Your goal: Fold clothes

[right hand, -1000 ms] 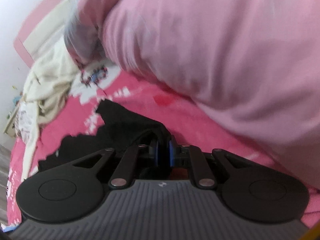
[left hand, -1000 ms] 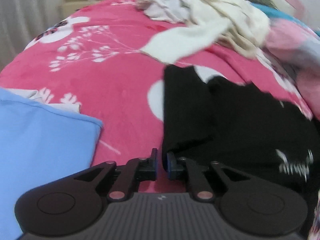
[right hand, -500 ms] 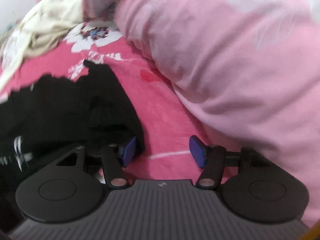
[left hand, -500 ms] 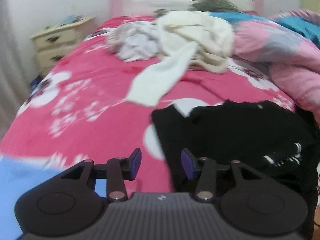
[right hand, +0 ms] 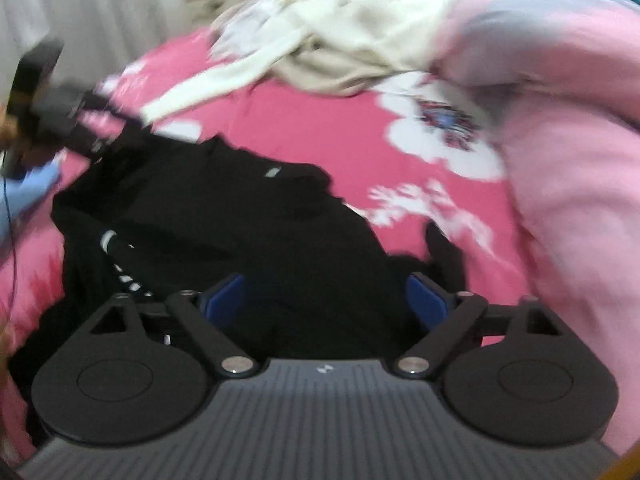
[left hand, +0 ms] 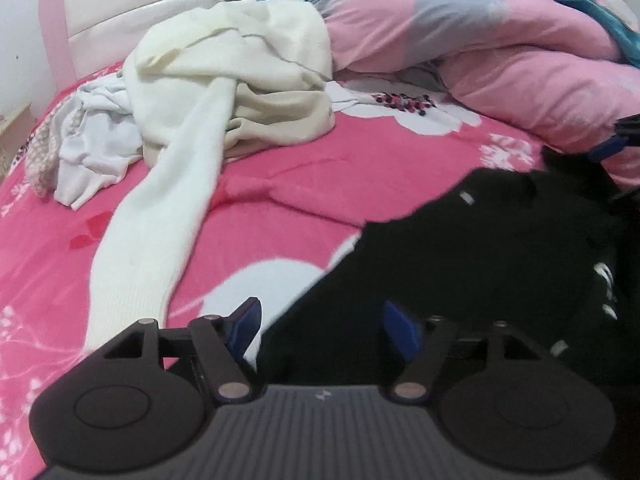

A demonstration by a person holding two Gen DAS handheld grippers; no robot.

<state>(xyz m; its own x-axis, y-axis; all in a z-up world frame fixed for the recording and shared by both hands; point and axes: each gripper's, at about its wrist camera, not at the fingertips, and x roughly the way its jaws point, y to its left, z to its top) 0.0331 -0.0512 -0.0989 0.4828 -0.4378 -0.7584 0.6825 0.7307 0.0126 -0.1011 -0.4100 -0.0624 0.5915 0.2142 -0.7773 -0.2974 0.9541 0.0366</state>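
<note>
A black garment [left hand: 480,260] with small white markings lies spread on the pink floral bedspread [left hand: 360,160]. My left gripper [left hand: 322,328] hovers over its left edge. Its jaws are opening, the blue pads are apart and nothing is pressed between them. In the right wrist view the same black garment [right hand: 240,220] lies under my right gripper [right hand: 326,300]. Those jaws are also opening wide, with the cloth below the gap but not gripped. One blue pad [left hand: 608,148] of the right gripper shows at the right edge of the left wrist view.
A cream sweater [left hand: 224,80] trails a long sleeve toward me, beside a crumpled white garment [left hand: 96,140]. A bulky pink duvet [left hand: 500,40] fills the right side. A pink and white headboard [left hand: 132,12] stands behind. Light-blue cloth [right hand: 28,192] shows at the left.
Both grippers went from shut on the black garment to open and let it go. Both wrists rolled and the views swung toward the head of the bed.
</note>
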